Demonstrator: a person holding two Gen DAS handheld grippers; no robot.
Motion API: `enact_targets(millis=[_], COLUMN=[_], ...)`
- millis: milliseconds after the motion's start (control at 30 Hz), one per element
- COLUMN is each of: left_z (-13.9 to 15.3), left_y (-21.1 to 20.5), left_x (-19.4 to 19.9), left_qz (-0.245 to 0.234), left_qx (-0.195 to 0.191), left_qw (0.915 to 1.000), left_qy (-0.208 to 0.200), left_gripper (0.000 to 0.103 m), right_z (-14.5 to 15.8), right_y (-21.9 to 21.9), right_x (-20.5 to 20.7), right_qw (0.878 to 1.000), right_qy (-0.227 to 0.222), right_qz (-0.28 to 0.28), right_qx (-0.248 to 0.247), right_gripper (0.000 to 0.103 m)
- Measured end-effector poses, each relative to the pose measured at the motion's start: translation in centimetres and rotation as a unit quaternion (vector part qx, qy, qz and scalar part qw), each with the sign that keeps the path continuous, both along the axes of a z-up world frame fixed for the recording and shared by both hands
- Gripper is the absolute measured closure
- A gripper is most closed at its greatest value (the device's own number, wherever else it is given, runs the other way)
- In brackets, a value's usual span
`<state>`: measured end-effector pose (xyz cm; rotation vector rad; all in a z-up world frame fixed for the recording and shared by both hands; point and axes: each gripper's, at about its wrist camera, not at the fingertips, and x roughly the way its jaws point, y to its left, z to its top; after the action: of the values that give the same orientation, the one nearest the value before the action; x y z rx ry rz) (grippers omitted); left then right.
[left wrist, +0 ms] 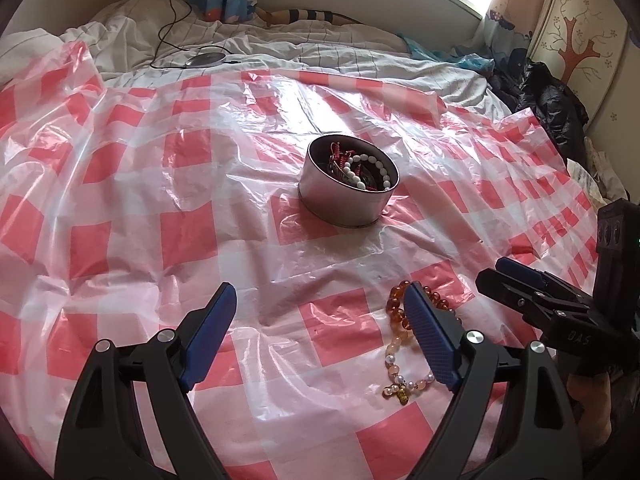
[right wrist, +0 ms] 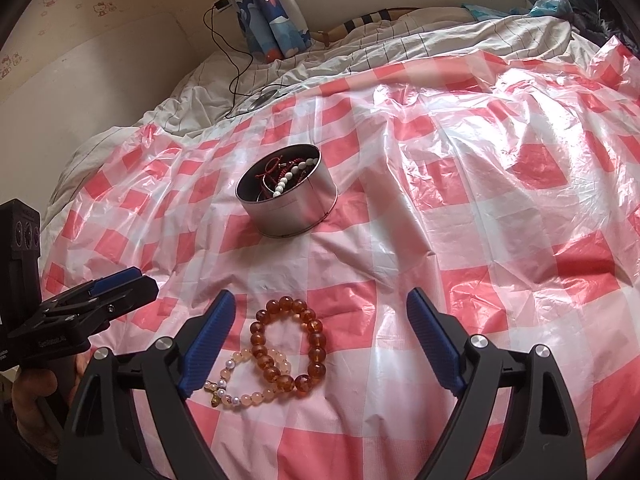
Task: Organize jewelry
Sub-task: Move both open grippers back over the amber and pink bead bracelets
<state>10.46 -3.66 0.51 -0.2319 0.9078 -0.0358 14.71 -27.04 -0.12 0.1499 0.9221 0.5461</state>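
**2 bracelets left outside the tin**

Progress: tin (right wrist: 288,196) sits upper centre of the right wrist view on the checked sheet (right wrist: 500,240). It already holds a white bead bracelet (right wrist: 290,178) and some dark red cord pieces, not clear enough to count. My read: part done, 2 items to go.

Left out: amber bracelet (right wrist: 292,338) and pale bracelet (right wrist: 248,380) with a gold charm, lower centre of the right wrist view, below the tin. The 2 overlap; the amber one lies across the pale one's upper right.

Right gripper (right wrist: 320,340): jaws wide apart, nothing held. Both bracelets show in the gap, toward its left side. The pale one's charm end is just beside the left pad. No contact seen.

Left gripper (left wrist: 320,340): jaws wide, empty. In the left wrist view the bracelets lie lower right, partly hidden behind its right finger (left wrist: 430,340); bare sheet fills the gap between the fingers. Tin is at centre frame, well apart from the tips.

Judgement: the right gripper looks better placed for the next pick. Overlap may drag both bracelets at once.
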Motion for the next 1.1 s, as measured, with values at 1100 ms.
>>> enact_targets(millis=[1100], left_z=[-0.44], left_y=[0.53], left_x=[-0.08], left_qz=[0.002], left_qx=[0.003], left_qw=[1.0000], left_qy=[0.004], left_gripper=[0.021], right_z=[-0.66], right_y=[-0.13], right_x=[0.28], right_qw=[1.000], right_qy=[0.015], right_qz=[-0.007], right_qx=[0.000], right_gripper=[0.019])
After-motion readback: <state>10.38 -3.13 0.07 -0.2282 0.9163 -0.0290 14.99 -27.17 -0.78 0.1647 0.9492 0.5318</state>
